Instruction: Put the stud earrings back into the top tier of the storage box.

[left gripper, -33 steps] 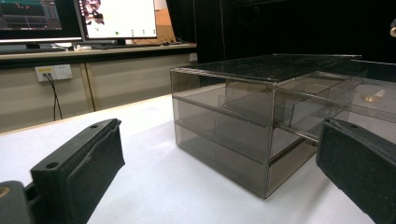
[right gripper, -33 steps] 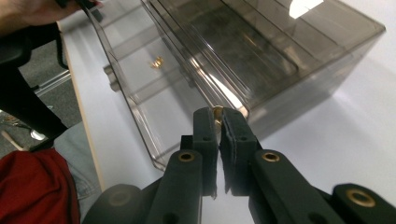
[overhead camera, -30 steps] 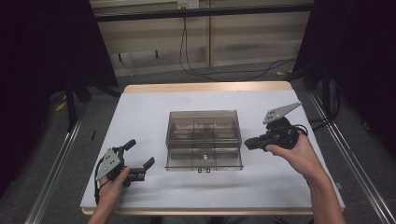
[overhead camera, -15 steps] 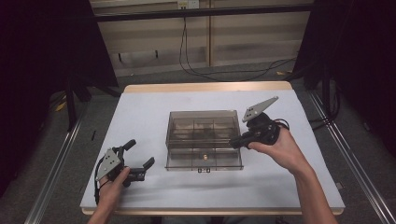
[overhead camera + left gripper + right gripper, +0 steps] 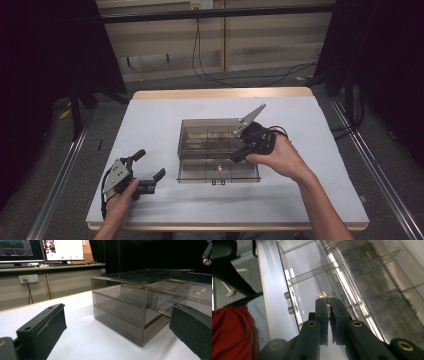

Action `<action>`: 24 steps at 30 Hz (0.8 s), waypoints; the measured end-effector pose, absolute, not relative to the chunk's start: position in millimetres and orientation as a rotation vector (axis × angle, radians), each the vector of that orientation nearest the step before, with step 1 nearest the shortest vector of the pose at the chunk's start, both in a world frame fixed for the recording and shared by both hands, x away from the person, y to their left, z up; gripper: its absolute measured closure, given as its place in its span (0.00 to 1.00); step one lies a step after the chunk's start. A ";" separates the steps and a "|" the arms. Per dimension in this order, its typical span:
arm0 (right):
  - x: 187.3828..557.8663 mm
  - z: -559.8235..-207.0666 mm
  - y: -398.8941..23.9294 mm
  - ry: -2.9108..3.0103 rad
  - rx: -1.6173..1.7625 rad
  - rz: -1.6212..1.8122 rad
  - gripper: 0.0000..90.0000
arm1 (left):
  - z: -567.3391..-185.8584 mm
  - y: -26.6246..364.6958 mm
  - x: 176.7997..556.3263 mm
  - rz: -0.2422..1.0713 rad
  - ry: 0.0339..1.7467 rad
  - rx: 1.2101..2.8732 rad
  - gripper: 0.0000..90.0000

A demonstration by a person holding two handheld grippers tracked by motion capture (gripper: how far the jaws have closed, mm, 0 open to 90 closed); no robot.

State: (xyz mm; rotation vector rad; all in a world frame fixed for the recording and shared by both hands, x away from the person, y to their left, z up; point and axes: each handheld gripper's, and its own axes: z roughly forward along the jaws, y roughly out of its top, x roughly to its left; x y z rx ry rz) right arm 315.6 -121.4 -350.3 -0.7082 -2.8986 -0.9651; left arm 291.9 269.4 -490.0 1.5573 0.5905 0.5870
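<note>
reaching leftward over the drawer box, right gripper clenched, left gripper released, unmoved

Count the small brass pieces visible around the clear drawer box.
2. One lies in the open drawer near its front wall, the brass piece. The other brass piece sits between the right gripper tips. More may be hidden behind tinted walls.

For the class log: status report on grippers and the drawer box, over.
Right gripper shut, over open drawer. Left gripper open, resting on table. Small brass piece in drawer. Nothing obstructing.
</note>
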 end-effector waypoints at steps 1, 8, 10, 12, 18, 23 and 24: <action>317.3 -352.0 -112.6 -2.913 -0.681 -0.931 0.95 | -490.0 269.4 291.9 0.587 0.590 1.557 0.01; 323.0 -361.5 -91.4 -2.931 -0.627 -0.810 0.95 | -490.1 269.3 291.8 0.582 0.590 1.555 0.01; 324.3 -364.6 -87.9 -2.929 -0.623 -0.796 0.95 | -490.1 269.3 291.8 0.583 0.588 1.554 0.01; 324.6 -365.3 -84.6 -2.929 -0.617 -0.770 0.95 | -490.1 269.2 291.8 0.582 0.588 1.554 0.01; 327.2 -362.7 -77.1 -2.937 -0.606 -0.735 0.94 | -490.0 269.4 291.9 0.586 0.588 1.556 0.01; 329.8 -361.5 -68.7 -2.949 -0.610 -0.672 0.94 | -490.0 269.4 291.9 0.586 0.588 1.555 0.01; 331.4 -362.6 -64.8 -2.951 -0.594 -0.650 0.94 | -490.0 269.5 291.9 0.586 0.589 1.555 0.01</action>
